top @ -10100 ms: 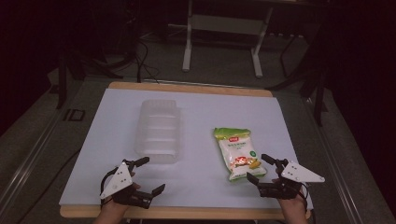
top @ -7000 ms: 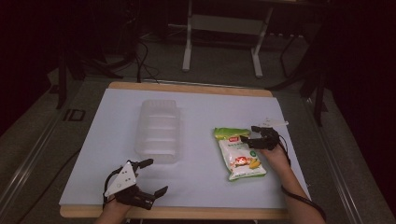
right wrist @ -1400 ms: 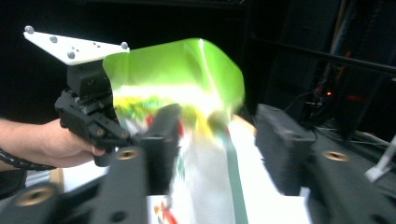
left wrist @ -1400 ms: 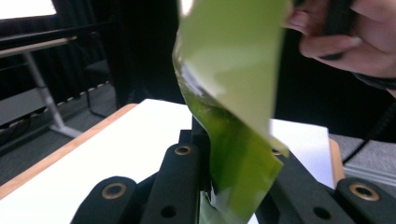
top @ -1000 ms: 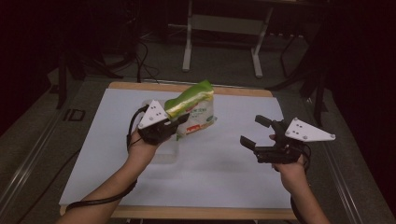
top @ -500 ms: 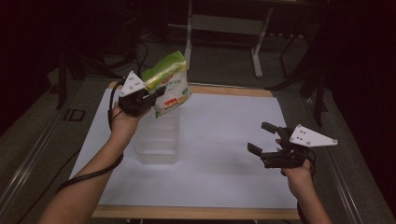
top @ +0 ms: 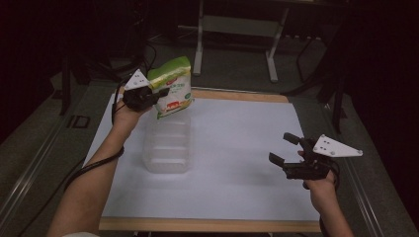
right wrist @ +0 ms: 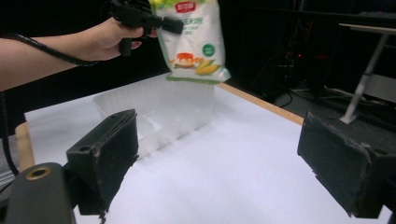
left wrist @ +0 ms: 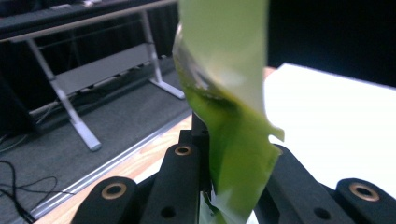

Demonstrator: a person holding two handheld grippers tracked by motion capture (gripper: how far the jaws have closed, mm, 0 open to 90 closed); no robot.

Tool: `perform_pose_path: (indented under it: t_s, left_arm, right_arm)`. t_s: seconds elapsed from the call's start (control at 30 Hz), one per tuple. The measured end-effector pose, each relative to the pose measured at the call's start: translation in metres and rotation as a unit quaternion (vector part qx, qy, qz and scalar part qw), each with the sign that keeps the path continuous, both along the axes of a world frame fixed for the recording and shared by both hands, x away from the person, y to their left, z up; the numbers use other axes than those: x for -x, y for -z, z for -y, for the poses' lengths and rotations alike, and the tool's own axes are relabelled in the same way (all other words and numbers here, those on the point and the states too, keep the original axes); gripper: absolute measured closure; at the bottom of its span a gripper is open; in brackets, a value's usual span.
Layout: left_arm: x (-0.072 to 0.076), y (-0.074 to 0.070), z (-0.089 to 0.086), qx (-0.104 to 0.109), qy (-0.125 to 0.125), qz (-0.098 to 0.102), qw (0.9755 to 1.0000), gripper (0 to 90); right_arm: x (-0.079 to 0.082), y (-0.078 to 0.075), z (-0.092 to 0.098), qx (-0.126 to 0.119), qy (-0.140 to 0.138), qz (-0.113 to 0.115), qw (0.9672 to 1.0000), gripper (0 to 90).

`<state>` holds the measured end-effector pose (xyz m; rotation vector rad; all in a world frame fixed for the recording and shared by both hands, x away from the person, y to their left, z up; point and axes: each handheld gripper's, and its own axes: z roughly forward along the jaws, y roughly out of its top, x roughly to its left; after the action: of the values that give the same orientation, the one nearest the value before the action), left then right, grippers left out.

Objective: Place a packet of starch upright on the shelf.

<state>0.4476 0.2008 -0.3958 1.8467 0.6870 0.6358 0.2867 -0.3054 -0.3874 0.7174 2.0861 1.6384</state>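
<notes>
A green and white snack bag (top: pixel 173 87) hangs upright in the air above the far end of a clear plastic container (top: pixel 167 143). My left gripper (top: pixel 160 92) is shut on the bag's green top edge; in the left gripper view the green foil (left wrist: pixel 233 140) is pinched between the black jaws. The right gripper view has the bag (right wrist: pixel 194 39) hanging from that gripper over the container (right wrist: pixel 159 114). My right gripper (top: pixel 285 149) hovers low over the table's right side, open, with nothing between its wide-spread pads (right wrist: pixel 109 156).
A white mat (top: pixel 237 148) covers the wooden table (top: pixel 207 225). Beyond the far edge stands a metal frame (top: pixel 234 29) on a dark floor, with cables at the left. The mat between the container and my right gripper is bare.
My left gripper has carried the bag leftward and away, from over the container's middle to above its far end. The right gripper sank a little and drifted right, still open.
</notes>
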Motion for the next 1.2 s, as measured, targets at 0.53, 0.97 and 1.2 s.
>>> perform_pose_path:
  t_s: [0.53,0.97,1.2]
  left_arm:
    - [-0.025,0.039,-0.012,-0.065,0.077,-0.016,0.9948,83.7]
    - [-0.034,0.074,-0.016,-0.103,0.099,-0.043,0.9888,83.5]
    - [-0.03,0.068,-0.017,-0.091,0.091,-0.034,0.991,65.7]
  right_arm:
    - [-0.003,0.004,0.002,-0.001,-0.002,-0.008,1.0,13.2]
    - [-0.007,0.016,0.0,-0.001,-0.011,-0.027,0.9996,13.3]
    - [-0.007,0.017,-0.001,-0.002,-0.013,-0.029,0.9995,13.2]
